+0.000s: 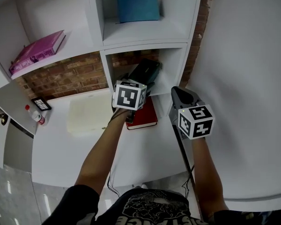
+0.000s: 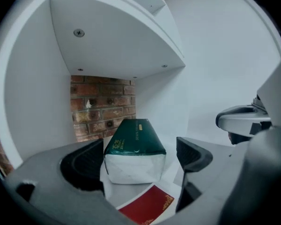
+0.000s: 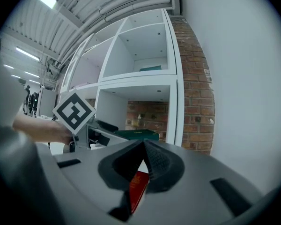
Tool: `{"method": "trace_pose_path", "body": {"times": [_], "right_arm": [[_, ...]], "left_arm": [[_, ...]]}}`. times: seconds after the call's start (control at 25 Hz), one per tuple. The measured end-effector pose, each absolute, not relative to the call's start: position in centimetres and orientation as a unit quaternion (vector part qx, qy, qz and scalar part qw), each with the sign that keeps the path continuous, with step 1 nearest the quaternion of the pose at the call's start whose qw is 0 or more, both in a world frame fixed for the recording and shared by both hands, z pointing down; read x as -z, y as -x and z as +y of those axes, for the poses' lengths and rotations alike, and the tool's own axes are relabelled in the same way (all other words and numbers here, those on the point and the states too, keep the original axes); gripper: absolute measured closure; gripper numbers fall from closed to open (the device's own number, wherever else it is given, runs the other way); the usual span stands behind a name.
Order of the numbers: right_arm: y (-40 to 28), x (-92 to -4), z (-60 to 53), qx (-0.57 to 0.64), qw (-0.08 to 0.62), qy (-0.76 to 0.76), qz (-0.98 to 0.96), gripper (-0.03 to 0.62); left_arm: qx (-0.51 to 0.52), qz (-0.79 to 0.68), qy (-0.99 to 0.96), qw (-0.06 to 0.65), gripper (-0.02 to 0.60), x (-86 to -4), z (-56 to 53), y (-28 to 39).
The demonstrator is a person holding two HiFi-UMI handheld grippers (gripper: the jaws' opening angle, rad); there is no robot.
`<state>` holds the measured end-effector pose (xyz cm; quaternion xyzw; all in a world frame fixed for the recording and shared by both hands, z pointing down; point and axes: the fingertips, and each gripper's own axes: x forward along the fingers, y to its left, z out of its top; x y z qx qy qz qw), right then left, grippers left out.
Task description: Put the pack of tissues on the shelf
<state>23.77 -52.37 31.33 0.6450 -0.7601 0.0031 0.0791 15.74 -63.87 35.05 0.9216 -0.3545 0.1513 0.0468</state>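
SHELVING THE TISSUES: The pack of tissues (image 2: 133, 146) is being shown standing on the floor of the lower right shelf compartment (image 2: 33, 107), green top upward, close to the near edge. A brick wall (image 2: 103, 102) is closing off the far side. The left gripper (image 2: 139, 157) is being held with its jaws spread wide on either side of the pack. The right pad is standing clear of the wrapper and the left pad just beside it, with no squeeze apparent. The right gripper (image 3: 143, 161) is being held off to the right, its jaws together on nothing. A red book (image 2: 147, 207) is lying nearer than the pack and lower.

The placing is being judged all but complete, with only the release to be finished. That is best done by drawing the left gripper straight back along its own line with the jaws wide, so that neither pad drags the soft pack off the near edge, and high enough to pass over the book.
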Motion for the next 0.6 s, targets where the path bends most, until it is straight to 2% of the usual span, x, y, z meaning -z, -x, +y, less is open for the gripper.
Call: {"method": "trace_pose_path", "body": {"times": [0.12, 0.28, 0.6], "right_arm": [[-23.6, -30.5, -51.3, 0.0, 0.068, -0.641, -0.764, 0.591], [-22.9, -29.7, -49.8, 0.006, 0.062, -0.63, -0.774, 0.591], [-22.4, -28.4, -47.4, 0.015, 0.054, -0.606, -0.794, 0.591]], "left_arm": [[-0.144, -0.36, -0.921, 0.042, 0.091, -34.2, -62.1, -14.9], [-0.13, -0.368, -0.92, 0.037, 0.126, -33.1, -59.7, -13.7], [-0.098, -0.405, -0.909, 0.027, 0.236, -31.3, -55.6, -9.8]]}}
